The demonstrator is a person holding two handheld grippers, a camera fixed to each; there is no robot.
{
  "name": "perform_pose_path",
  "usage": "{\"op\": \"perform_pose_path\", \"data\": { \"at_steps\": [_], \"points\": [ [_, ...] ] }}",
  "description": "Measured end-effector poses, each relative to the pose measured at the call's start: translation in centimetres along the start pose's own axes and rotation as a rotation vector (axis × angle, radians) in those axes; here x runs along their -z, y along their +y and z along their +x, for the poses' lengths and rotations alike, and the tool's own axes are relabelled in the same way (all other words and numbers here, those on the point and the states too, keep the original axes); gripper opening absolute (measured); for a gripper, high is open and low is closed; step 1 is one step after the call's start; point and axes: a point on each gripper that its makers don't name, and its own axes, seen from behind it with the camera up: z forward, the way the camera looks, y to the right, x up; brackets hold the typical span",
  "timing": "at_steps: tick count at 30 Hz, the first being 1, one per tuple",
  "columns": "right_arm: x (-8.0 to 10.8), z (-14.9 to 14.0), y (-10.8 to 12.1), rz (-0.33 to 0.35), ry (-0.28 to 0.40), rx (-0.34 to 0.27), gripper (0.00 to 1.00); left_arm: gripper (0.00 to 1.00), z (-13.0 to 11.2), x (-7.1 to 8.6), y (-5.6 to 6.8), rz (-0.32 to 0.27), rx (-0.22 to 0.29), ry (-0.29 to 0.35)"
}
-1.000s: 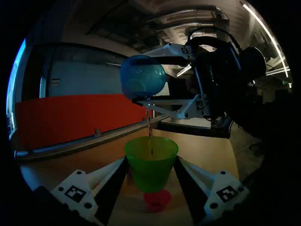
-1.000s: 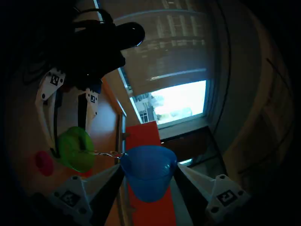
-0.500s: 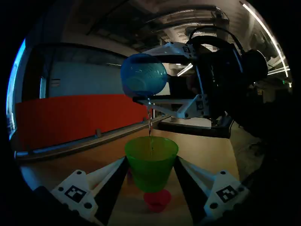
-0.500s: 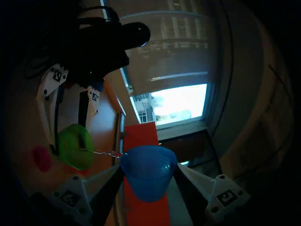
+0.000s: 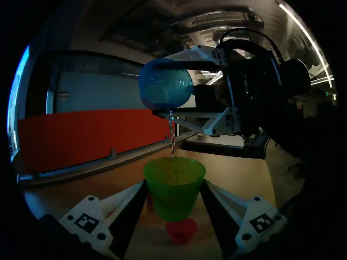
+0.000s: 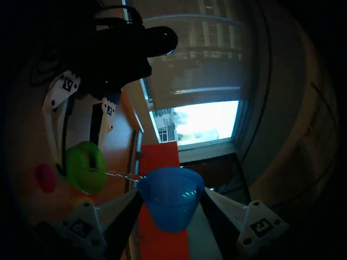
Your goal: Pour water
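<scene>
The right gripper (image 6: 171,195) has its jaws clamped on a tipped blue cup (image 6: 170,206), a thin stream of water (image 5: 172,138) falling into the upright green cup (image 5: 174,193) gripped between the jaws of the left gripper (image 5: 173,187).

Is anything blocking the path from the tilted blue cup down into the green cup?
Nothing visible does. The blue cup is tipped above the green cup, and a thin water stream falls through open air into its open mouth.
</scene>
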Motion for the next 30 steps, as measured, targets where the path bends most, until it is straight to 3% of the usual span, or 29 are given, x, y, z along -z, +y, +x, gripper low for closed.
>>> {"op": "perform_pose_path", "data": {
  "at_steps": [30],
  "points": [
    [-0.1, 1.4, 1.4, -0.041, 0.009, 0.143, 0.89, 0.83, 0.1, 0.0, 0.2, -0.002, 0.0, 0.003]
  ]
}}
